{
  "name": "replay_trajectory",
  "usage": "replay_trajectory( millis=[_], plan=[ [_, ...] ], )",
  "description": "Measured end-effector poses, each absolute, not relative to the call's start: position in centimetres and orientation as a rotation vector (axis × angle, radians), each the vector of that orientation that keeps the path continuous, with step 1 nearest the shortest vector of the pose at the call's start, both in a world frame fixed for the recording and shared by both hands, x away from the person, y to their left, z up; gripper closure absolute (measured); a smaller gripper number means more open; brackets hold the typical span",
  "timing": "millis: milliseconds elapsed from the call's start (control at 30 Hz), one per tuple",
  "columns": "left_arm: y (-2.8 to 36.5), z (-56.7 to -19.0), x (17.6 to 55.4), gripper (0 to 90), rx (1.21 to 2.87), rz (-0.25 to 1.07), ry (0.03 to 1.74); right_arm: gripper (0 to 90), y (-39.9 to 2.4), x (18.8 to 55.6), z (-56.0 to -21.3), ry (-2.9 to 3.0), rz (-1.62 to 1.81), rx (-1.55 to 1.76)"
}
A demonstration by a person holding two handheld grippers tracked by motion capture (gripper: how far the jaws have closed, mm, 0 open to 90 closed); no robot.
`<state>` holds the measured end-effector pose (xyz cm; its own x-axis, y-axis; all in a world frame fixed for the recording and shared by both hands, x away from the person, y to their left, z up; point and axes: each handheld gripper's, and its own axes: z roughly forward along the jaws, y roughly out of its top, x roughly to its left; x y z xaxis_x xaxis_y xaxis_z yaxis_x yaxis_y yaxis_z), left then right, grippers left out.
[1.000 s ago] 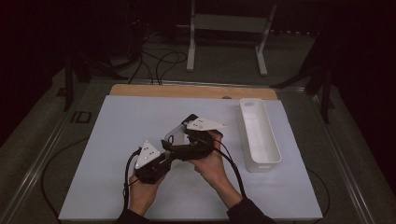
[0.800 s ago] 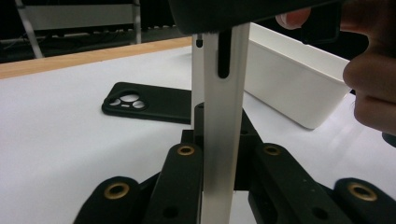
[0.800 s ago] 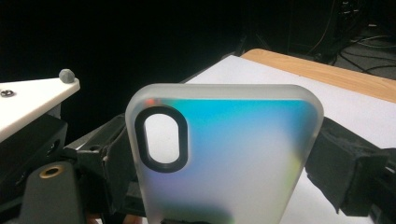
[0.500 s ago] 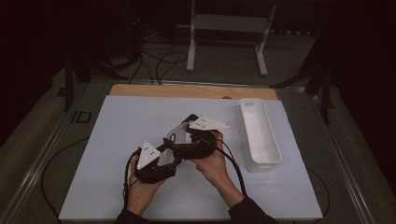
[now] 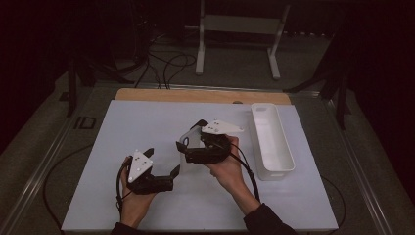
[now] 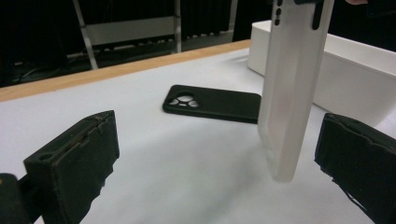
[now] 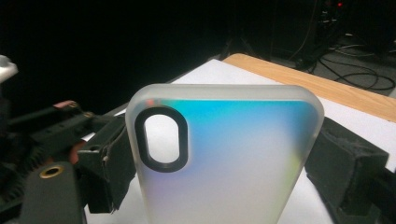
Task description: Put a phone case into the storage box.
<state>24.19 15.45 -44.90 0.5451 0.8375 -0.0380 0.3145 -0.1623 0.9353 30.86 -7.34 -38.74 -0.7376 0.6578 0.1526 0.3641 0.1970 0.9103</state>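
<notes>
A: Left gripper (image 5: pixel 161 164) first — we're seeing its jaws spread wide, nothing pinched. They have just been opening, and the translucent phone case (image 6: pixel 292 88) is standing between them in the left gripper view, touching neither pad.

B: Agreed. We're placing that gripper near the front edge of the worktop (image 5: pixel 147 122), left of centre, with the person's left hand (image 5: pixel 134 203) wrapped around it.

A: Right gripper (image 5: pixel 190 137) — we're reading it as pinching the case. In the right gripper view the frosted case (image 7: pixel 224 158) is sitting upright between both black pads, camera cutout at upper left, and the pads are pressing its two long edges.

B: Yes. In the high view we're seeing the case held up off the surface around the middle of the worktop, just left of the white tray (image 5: pixel 271 142).

A: Tray is lying along the right edge, long side running front to back.

B: We're also logging a black phone case (image 6: pixel 212 102) lying flat on the worktop, camera holes up, beyond the held case in the left gripper view. The wooden strip (image 5: pixel 195 95) is running along the far edge.

A: Right hand (image 5: pixel 227 169) is gripping its tool from below.
</notes>
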Motion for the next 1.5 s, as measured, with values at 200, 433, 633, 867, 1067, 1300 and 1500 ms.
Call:
replay_trajectory(
  millis=[200,433,633,867,1067,1300,1500],
  plan=[
    [17.3,-45.5,23.7,0.0,1.723,0.648,0.976,16.5,-8.0,31.3,-38.6,2.195,1.532,0.98],
    [19.0,-46.1,22.7,0.0,1.718,0.673,0.979,16.5,-8.8,31.7,-38.1,2.177,1.533,0.998],
    [20.7,-47.0,22.2,0.0,1.717,0.67,0.991,16.5,-9.1,32.1,-38.0,2.164,1.51,1.004],
    [21.7,-47.5,21.7,0.0,1.716,0.679,1.006,16.5,-9.3,32.6,-37.8,2.149,1.491,1.014],
    [21.9,-47.6,21.6,0.0,1.707,0.691,1.01,16.4,-10.2,33.5,-37.3,2.118,1.48,1.044],
    [22.0,-47.7,21.7,0.0,1.709,0.699,1.024,16.4,-11.1,34.5,-36.4,2.089,1.464,1.06],
    [21.9,-47.7,21.7,0.0,1.707,0.704,1.026,16.4,-11.8,35.5,-35.7,2.064,1.435,1.073]
  ],
)
